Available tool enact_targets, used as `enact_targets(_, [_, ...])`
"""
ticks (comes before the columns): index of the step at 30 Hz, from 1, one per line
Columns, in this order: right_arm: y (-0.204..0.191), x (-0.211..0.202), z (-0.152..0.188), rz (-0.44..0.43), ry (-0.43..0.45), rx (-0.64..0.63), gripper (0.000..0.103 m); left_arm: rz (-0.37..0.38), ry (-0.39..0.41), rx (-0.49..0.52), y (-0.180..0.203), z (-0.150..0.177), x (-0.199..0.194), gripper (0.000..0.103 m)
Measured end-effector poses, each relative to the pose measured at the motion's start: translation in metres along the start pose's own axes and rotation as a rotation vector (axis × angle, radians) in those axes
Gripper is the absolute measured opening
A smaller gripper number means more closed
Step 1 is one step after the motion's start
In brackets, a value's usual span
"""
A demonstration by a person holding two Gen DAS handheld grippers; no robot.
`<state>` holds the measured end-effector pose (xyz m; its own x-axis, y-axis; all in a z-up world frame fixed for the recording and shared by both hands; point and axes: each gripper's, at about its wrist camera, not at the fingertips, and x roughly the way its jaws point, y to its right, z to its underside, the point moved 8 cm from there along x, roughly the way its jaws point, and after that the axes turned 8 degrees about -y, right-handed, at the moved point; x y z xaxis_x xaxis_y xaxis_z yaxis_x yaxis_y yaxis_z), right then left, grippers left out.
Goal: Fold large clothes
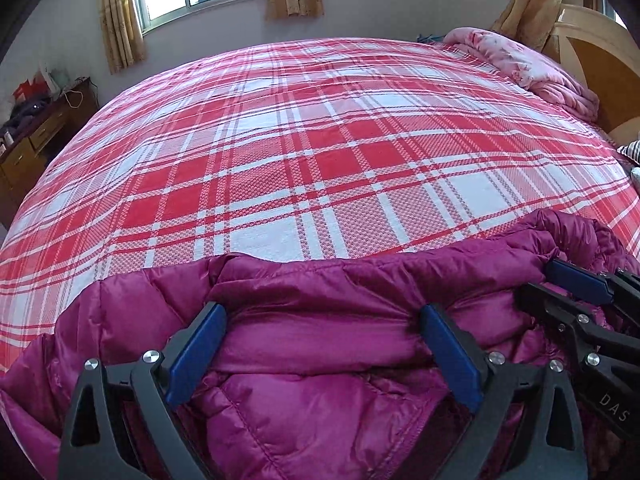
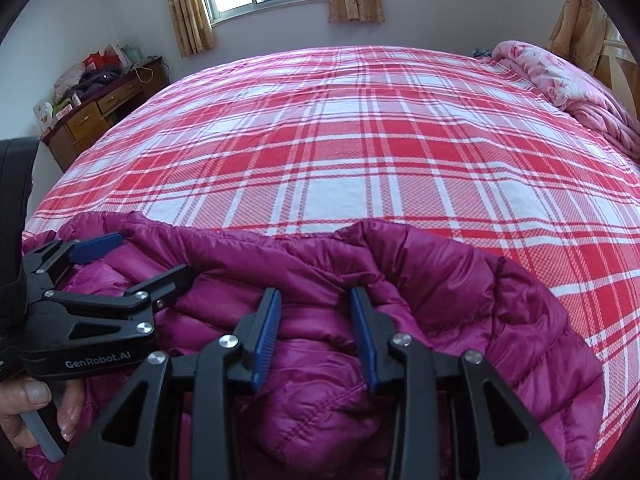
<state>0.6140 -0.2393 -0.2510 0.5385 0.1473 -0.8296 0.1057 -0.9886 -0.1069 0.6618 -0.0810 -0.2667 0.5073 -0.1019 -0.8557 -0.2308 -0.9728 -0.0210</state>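
Note:
A magenta quilted down jacket [image 1: 304,360] lies bunched at the near edge of the bed; it also shows in the right wrist view [image 2: 440,280]. My left gripper [image 1: 322,312] is open, its blue pads wide apart over a fold of the jacket. My right gripper [image 2: 316,296] is open more narrowly, with a ridge of jacket fabric between its fingers. The right gripper [image 1: 560,280] shows at the right of the left wrist view. The left gripper [image 2: 140,260] shows at the left of the right wrist view.
The bed carries a red and white plaid cover [image 1: 320,152]. A pink quilt [image 1: 520,60] is heaped by the wooden headboard [image 1: 600,52] at the far right. A wooden desk [image 2: 108,108] with clutter stands by the far left wall under a window.

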Motion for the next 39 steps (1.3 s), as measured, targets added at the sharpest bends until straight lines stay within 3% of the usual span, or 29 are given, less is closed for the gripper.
enact_targets(39, [-0.0083,0.0049,-0.0010,0.102,-0.011,-0.061,0.039,-0.057,-0.005,0.026,0.0025,-0.0030,0.0013,0.101])
